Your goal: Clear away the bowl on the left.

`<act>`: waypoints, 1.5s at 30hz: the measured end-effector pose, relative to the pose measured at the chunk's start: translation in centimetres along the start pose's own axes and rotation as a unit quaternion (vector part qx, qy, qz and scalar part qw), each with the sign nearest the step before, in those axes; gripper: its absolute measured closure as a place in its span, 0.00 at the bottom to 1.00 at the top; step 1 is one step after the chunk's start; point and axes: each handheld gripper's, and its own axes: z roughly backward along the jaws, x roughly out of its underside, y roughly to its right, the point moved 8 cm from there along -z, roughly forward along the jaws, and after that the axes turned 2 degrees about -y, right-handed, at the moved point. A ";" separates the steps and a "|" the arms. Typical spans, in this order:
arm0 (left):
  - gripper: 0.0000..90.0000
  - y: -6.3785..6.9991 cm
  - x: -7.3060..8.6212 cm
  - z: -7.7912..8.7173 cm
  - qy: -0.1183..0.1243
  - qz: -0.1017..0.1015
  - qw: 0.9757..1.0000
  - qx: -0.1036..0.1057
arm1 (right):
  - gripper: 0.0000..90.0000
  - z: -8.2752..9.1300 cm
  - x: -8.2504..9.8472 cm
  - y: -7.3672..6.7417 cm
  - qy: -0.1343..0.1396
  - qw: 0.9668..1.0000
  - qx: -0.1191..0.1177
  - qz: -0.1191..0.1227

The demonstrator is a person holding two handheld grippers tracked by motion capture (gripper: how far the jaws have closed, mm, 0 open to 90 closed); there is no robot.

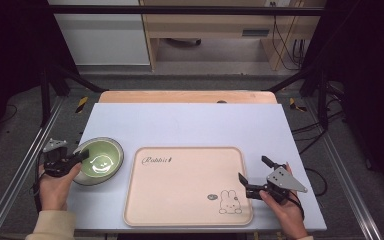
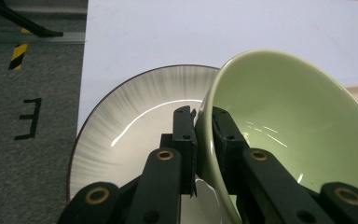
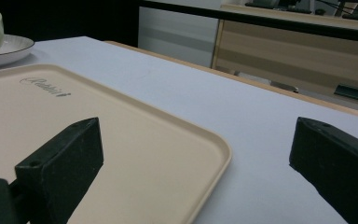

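A green bowl (image 1: 99,159) sits on a white ribbed plate (image 1: 118,161) at the table's left. In the left gripper view the bowl (image 2: 289,116) tilts over the plate (image 2: 135,112), one jaw inside its rim and one outside. My left gripper (image 1: 84,155) (image 2: 204,122) is shut on that rim. A beige tray (image 1: 187,185) with a rabbit print lies at the table's middle. My right gripper (image 1: 254,170) (image 3: 196,154) stands open beside the tray's right edge (image 3: 214,154), nothing between its jaws.
The white tabletop (image 1: 190,122) ends close to the plate's left side, with grey floor and a metal rail (image 1: 25,165) beyond. A wooden desk (image 1: 215,30) stands behind the table. The bowl and plate (image 3: 2,46) show far off in the right gripper view.
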 end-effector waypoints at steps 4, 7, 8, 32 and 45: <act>0.91 0.9 -0.6 0.4 0.011 0.002 1.000 0.017 | 0.03 0.0 0.0 0.0 0.000 1.000 0.000 0.000; 0.91 1.5 -1.0 0.7 0.016 -0.003 1.000 0.023 | 0.03 0.0 0.0 0.0 0.000 1.000 0.000 0.000; 0.91 1.7 -1.1 0.7 0.016 -0.007 1.000 0.024 | 0.03 0.0 0.0 0.0 0.000 1.000 0.000 0.000; 0.91 9.7 -1.9 0.2 0.018 -0.066 0.994 0.084 | 0.03 0.1 -0.1 0.0 0.001 1.000 0.000 -0.004; 0.91 12.3 -1.0 -0.8 0.003 -0.081 0.991 0.106 | 0.03 0.1 -0.1 0.1 0.002 1.000 0.000 -0.004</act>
